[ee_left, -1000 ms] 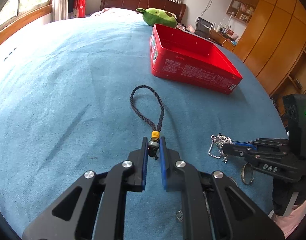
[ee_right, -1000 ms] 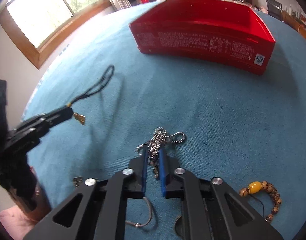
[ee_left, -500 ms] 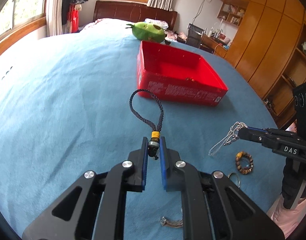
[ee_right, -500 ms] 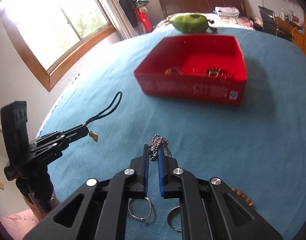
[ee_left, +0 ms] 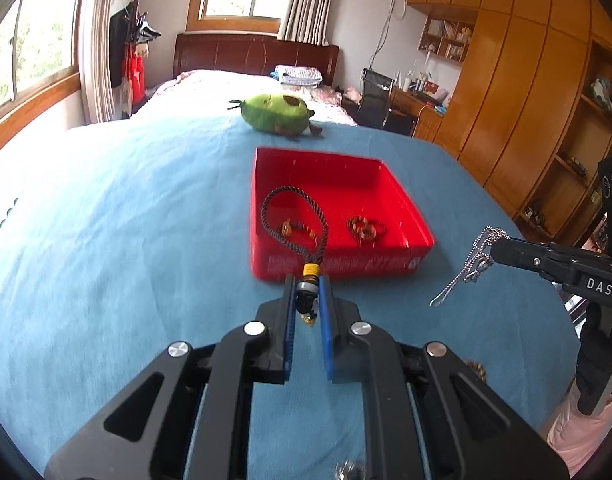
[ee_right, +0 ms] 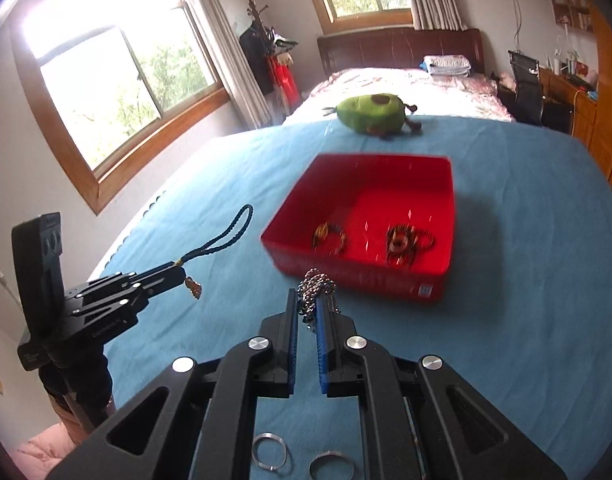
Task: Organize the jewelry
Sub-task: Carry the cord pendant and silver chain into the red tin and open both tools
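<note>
Now both pieces are up in the air! The cord (ee_left: pixel 294 216), a dark braided loop with a yellow wrap and a metal bead, sticks up stiff from the left tool (ee_left: pixel 306 292), whose blue pads are pinching it right at the bead, with a small gold charm dangling below. Over on the other side, the chain (ee_right: pixel 315 286), a bunched silver ball-chain, is clamped between the pressed-together pads of the right tool (ee_right: pixel 307 308); in the left view its loose loops hang well below the tips.

Both hover above the blue cloth (ee_left: pixel 106 220), short of the red box (ee_left: pixel 337 184), which sits near the green plush (ee_left: pixel 276 114). The box is shallow, glossy, straight-walled, and already holds two beaded bracelets (ee_right: pixel 405 240) on its floor.

What could go wrong? That chain is slick and fine, held only at a bunch, so a jolt could let it slide out onto the cloth. Its trailing tail could also catch the box's near wall on the way in. The cord's loop could flop over the rim and hang half out if it's let go too early. Two steel rings (ee_right: pixel 270 452) lie flat on the cloth below the right tool, yet to be gathered.
</note>
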Demonstrator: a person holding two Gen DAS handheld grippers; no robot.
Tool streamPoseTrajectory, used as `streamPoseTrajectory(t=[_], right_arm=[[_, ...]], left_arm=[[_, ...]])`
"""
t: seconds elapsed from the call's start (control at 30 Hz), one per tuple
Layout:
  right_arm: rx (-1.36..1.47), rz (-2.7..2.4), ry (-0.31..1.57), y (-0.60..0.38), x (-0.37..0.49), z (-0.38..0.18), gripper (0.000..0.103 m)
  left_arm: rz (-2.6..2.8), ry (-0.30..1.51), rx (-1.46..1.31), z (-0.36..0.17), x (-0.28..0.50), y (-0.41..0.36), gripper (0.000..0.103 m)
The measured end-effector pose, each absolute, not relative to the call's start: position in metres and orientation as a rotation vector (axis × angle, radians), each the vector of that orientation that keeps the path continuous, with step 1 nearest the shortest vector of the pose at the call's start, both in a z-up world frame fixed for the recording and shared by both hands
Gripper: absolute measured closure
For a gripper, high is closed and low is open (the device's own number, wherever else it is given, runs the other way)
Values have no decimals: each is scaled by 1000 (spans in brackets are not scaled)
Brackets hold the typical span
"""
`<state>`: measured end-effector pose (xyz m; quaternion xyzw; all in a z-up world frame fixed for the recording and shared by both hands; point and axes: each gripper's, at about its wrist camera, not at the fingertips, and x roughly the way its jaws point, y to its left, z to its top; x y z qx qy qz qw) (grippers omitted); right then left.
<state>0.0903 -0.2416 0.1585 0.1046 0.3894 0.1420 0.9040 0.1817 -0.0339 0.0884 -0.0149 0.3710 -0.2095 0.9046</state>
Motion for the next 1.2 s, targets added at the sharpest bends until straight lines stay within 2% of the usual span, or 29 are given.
streamPoseTrajectory(t=[0.33, 0.57, 0.87, 1.2], right_arm=[[245, 275, 757, -257, 144, 167, 95], [283, 254, 790, -273, 196, 137, 95], [285, 203, 923, -281, 267, 74, 95], [271, 181, 1002, -276, 289, 38, 95]], left_arm=[[-435, 773, -37, 97, 246, -71, 93], [-417, 825, -40, 73, 299, -90, 93], [-396, 924, -8, 24, 362, -118, 93], [-388, 1002, 30, -12, 394, -131, 93]])
